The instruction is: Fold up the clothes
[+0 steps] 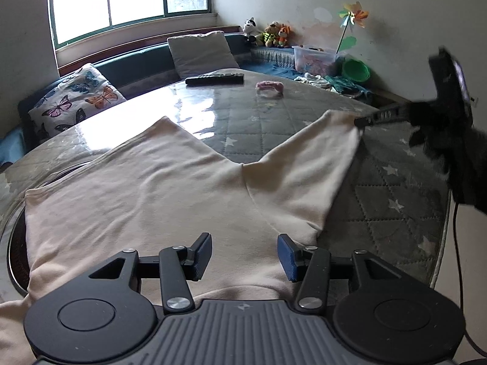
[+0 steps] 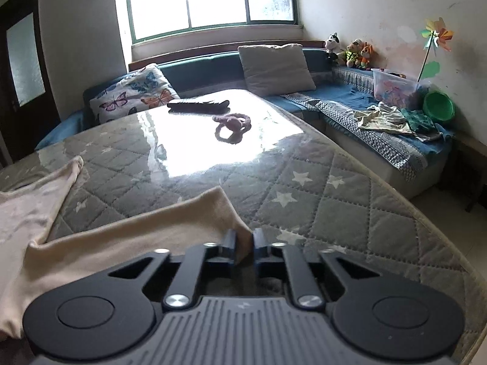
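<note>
Nearest me, my left gripper (image 1: 243, 255) hangs with its jaws apart over the waist end of the cream shorts (image 1: 158, 200), pinching nothing. Those shorts lie spread on the quilted table (image 1: 380, 188), legs pointing away from me. My right gripper (image 2: 243, 245) is clamped tight on the hem of the right leg, near the table's right edge. Beyond the shorts, far across the table, sit a black remote (image 1: 214, 78) and a pink hair tie (image 1: 269, 86).
</note>
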A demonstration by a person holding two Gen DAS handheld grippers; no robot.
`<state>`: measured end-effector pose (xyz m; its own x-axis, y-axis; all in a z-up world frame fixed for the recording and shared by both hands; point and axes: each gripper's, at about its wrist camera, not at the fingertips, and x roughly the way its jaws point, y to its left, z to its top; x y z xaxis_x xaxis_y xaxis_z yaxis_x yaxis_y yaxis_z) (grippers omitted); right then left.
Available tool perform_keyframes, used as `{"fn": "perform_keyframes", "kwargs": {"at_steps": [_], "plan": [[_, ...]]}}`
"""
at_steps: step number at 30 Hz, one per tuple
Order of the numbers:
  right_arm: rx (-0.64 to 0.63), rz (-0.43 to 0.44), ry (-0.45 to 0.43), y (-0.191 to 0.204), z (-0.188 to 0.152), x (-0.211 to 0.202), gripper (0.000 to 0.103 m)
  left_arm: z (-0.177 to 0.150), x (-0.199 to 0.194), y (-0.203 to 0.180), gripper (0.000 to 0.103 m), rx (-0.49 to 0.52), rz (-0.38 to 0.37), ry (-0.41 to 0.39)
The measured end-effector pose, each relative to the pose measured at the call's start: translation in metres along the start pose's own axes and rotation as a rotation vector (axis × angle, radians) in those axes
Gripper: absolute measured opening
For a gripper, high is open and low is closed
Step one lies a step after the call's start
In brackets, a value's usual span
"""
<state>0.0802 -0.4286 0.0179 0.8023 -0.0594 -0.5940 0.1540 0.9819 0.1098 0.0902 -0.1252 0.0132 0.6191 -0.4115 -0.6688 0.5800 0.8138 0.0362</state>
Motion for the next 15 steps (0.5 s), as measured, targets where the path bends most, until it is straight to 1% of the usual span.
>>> {"fn": "perform_keyframes", "kwargs": {"at_steps": [4,8,10,15], "plan": [[-0.014,0.015,-0.043,0.002,0.011,-0.010,0.006,0.001,0.005,-0.007,0.051,0.012,-0.018,0.001],[-0.048,0.014,-0.042,0.007,0.018,-0.010,0.005,0.000,0.013,-0.013,0.051,0.040,-0.014,0.011],[-0.052,0.024,-0.055,0.010,0.023,-0.015,0.005,0.000,0.012,-0.013,0.051,0.041,-0.017,0.008],[-0.111,0.083,-0.141,0.032,0.049,-0.048,0.005,-0.001,0.004,-0.007,0.052,0.028,-0.013,-0.007]]}}
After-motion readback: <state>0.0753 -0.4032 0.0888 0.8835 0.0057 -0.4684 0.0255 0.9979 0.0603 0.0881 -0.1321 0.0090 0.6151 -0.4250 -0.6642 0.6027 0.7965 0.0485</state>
